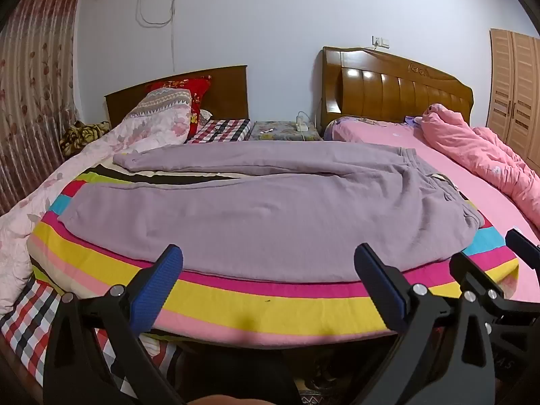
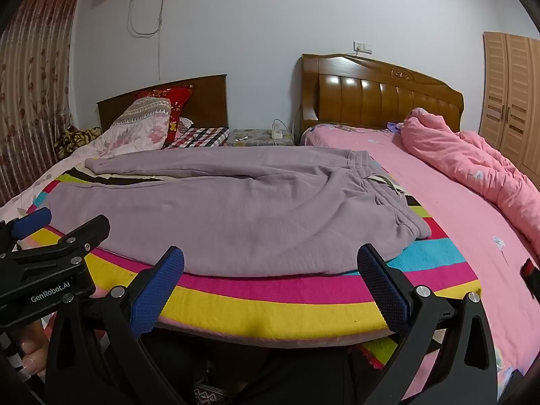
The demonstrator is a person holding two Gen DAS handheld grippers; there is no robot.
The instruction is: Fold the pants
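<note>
Pants (image 1: pixel 256 209) lie flat mid-frame, unfolded; left gripper (image 1: pixel 268 263) and right gripper (image 2: pixel 270 263) hover apart, empty. Next: grab an edge.

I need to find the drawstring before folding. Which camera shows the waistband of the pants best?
The right wrist view: the waistband sits nearer the middle, with its ribbing and pale drawstring clear. The left wrist view shows it more side-on and bunched, the drawstring barely visible.

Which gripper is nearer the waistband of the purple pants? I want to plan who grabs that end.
Right. The right gripper hangs off the bed edge close to the waistband end; the left gripper sits further toward the leg side. Both are open, touching nothing.
</note>
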